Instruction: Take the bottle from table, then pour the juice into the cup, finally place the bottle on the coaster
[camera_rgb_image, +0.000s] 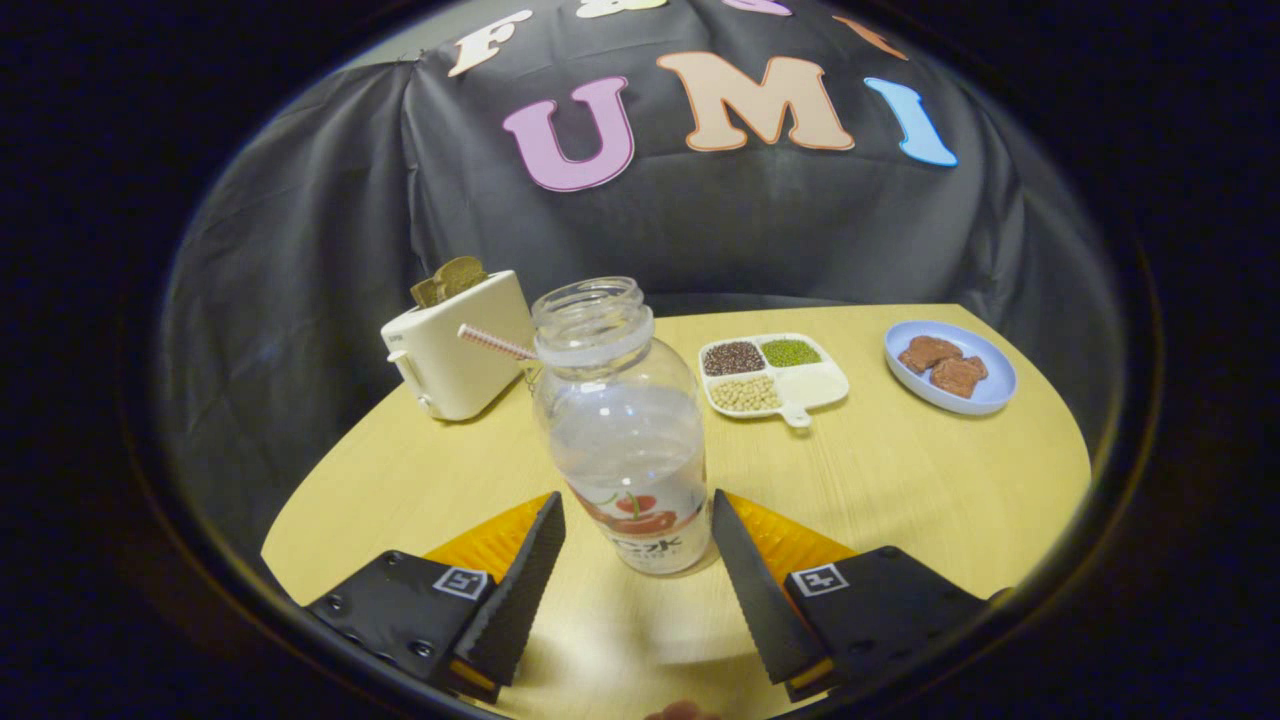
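Note:
A clear, uncapped bottle (620, 430) with a red-fruit label stands upright on the yellow table (900, 480). It holds a little clear liquid. My gripper (635, 500) is open, with one finger on each side of the bottle's lower part. The right fingertip (722, 510) is almost against the label. A small gap shows between the left fingertip (550, 515) and the bottle. A striped straw (495, 343) pokes out from behind the bottle's neck; what it stands in is hidden.
A cream toaster (460, 350) with toast in it stands beyond the bottle to the left. A white divided tray (800, 410) of beans and a blue plate (990, 395) with brown pieces lie farther back on the right.

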